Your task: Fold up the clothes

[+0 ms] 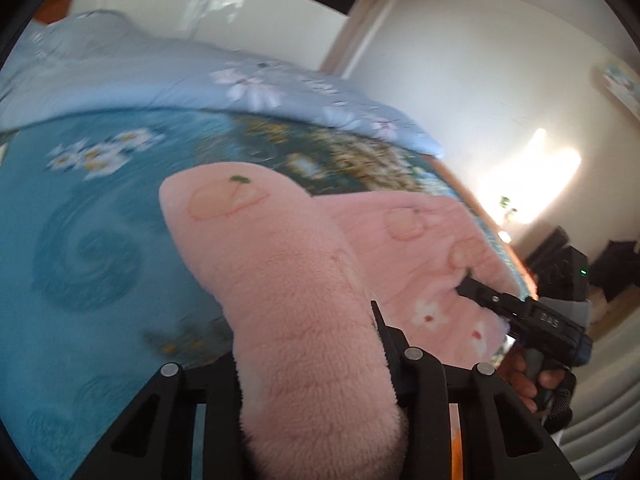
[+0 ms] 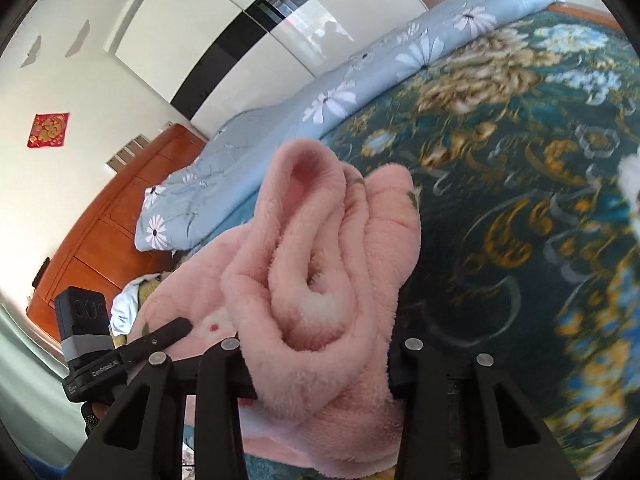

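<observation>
A pink fleece garment with peach and rabbit prints is held up over the bed. My left gripper is shut on a thick fold of it. My right gripper is shut on another bunched part of the same garment, whose folds hang in loops before the camera. The right gripper also shows in the left wrist view at the right, its finger against the fleece. The left gripper shows in the right wrist view at the lower left.
The bed has a blue and dark floral sheet. A light blue flowered quilt lies rolled along its far side. A wooden headboard and white wardrobe stand behind.
</observation>
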`<state>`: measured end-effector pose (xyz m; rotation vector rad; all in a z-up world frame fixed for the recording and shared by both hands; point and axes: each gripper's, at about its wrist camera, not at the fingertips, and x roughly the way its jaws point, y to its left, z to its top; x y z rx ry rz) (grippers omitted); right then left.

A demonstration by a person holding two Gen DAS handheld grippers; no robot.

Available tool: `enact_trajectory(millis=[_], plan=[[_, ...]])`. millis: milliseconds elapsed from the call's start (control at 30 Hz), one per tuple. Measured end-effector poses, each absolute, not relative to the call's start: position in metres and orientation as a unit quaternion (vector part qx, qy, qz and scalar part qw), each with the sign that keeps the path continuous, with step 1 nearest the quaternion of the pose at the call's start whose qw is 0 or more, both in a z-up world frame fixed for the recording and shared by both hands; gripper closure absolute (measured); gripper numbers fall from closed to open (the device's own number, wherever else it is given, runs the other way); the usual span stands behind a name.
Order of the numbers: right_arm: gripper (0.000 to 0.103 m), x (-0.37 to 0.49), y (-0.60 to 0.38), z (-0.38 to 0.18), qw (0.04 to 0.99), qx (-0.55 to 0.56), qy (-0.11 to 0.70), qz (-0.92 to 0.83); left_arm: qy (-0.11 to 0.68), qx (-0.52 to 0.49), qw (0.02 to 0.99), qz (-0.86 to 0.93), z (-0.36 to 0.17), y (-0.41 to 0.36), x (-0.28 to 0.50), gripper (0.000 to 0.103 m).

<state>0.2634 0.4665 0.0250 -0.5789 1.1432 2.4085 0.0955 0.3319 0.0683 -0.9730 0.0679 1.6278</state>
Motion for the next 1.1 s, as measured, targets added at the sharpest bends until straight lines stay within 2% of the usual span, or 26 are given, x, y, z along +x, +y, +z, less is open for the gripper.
enact_trajectory(millis=[300,467,567,733,867,967,1100], plan=[[0.061,0.379,0.566,0.1,0.288,-0.217,0.325,0.874,0.04,-0.355,0.702,0.616,0.111,0.499,0.191,0.065],[0.061,0.451,0.624,0.132,0.34,-0.225,0.276,0.871,0.018,-0.38,0.726,0.572,0.092,0.565,0.237,0.065],[0.059,0.478,0.654,0.128,0.357,-0.241,0.278,0.859,0.034,-0.407,0.716,0.566,0.061,0.59,0.262,0.065],[0.055,0.507,0.683,0.065,0.373,-0.291,0.339,0.813,0.099,-0.456,0.689,0.554,0.005,0.604,0.295,0.061],[0.037,0.535,0.69,0.018,0.37,-0.291,0.4,0.787,0.1,-0.457,0.692,0.549,-0.001,0.593,0.293,0.055],[0.036,0.551,0.683,0.02,0.369,-0.262,0.42,0.787,0.104,-0.46,0.691,0.547,0.01,0.587,0.283,0.051],[0.035,0.562,0.667,0.059,0.407,-0.23,0.381,0.798,0.132,-0.4,0.69,0.589,0.032,0.56,0.279,0.042]])
